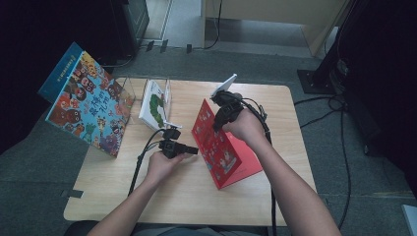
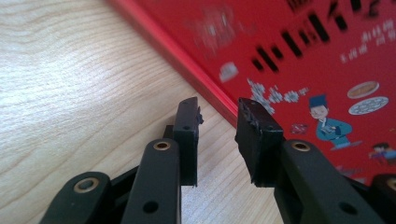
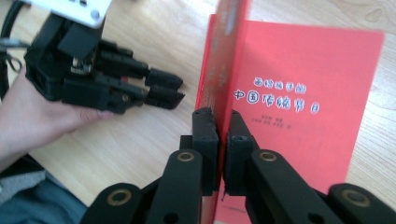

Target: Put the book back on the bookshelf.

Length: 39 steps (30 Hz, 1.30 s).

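Note:
A thin red picture book (image 1: 223, 150) lies opened on the wooden table (image 1: 172, 196). Its front cover (image 3: 229, 46) stands raised on edge while the other cover (image 3: 303, 93) lies flat. My right gripper (image 3: 222, 126) is shut on the raised cover's edge, and in the high view it (image 1: 216, 104) sits at the cover's far top corner. My left gripper (image 2: 219, 112) is open with nothing between its jaws, low over the table just beside the book's red edge (image 2: 201, 79). In the high view this left gripper (image 1: 191, 149) points right at the cover's lower part.
A big colourful picture book (image 1: 86, 105) leans at the table's left edge. A white book with a green caterpillar (image 1: 156, 103) stands in a clear holder behind the left gripper. Cables trail from both grippers. Bare wood lies near the front edge.

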Motion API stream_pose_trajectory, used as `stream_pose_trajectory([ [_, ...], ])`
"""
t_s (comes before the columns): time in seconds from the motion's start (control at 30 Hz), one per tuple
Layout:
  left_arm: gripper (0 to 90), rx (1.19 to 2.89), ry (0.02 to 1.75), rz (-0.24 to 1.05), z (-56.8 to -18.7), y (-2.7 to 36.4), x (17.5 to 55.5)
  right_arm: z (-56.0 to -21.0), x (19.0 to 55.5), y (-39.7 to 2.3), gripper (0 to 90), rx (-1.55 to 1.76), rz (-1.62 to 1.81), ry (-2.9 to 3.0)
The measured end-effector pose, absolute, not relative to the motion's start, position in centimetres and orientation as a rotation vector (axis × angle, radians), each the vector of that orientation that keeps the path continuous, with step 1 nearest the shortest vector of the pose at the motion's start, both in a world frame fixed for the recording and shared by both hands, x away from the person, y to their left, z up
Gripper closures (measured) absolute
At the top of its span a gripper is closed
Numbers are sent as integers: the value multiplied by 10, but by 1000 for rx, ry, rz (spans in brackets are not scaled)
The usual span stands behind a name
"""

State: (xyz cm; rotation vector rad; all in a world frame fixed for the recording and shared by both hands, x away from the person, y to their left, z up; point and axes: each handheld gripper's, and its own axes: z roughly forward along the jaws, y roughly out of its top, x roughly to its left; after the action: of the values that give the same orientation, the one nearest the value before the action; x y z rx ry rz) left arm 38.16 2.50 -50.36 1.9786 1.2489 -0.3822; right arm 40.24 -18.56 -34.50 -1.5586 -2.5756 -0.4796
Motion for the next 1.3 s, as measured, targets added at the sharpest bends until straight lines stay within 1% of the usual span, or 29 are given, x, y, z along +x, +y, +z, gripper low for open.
stream_pose_trajectory([
  [0.2,660,1987,1247,-367,-504,25,381,-345,400,-178,872,-1549,-486,-2608],
  [0.3,649,1986,1243,-370,-504,25,382,-352,401,-175,863,-1551,-498,-2608],
  [0.37,648,1988,1236,-367,-503,26,382,-359,403,-172,874,-1543,-491,-2604],
  [0.5,616,1987,1230,-366,-501,28,381,-356,404,-175,885,-1526,-477,-2593],
  [0.67,571,1963,1211,-356,-497,29,380,-336,404,-187,885,-1528,-561,-2564],
  [0.83,474,1911,1165,-377,-487,29,381,-317,400,-196,885,-1497,-624,-2565],
  [0.97,449,1906,1117,-400,-477,24,382,-308,393,-196,886,-1449,-672,-2574],
  [1.1,419,1880,1109,-431,-470,25,384,-303,388,-197,886,-1424,-699,-2591],
  [1.23,406,1879,1092,-401,-463,24,384,-299,386,-202,884,-1411,-743,-2582],
  [1.3,369,1871,1070,-388,-461,26,386,-297,385,-206,883,-1400,-771,-2571],
])
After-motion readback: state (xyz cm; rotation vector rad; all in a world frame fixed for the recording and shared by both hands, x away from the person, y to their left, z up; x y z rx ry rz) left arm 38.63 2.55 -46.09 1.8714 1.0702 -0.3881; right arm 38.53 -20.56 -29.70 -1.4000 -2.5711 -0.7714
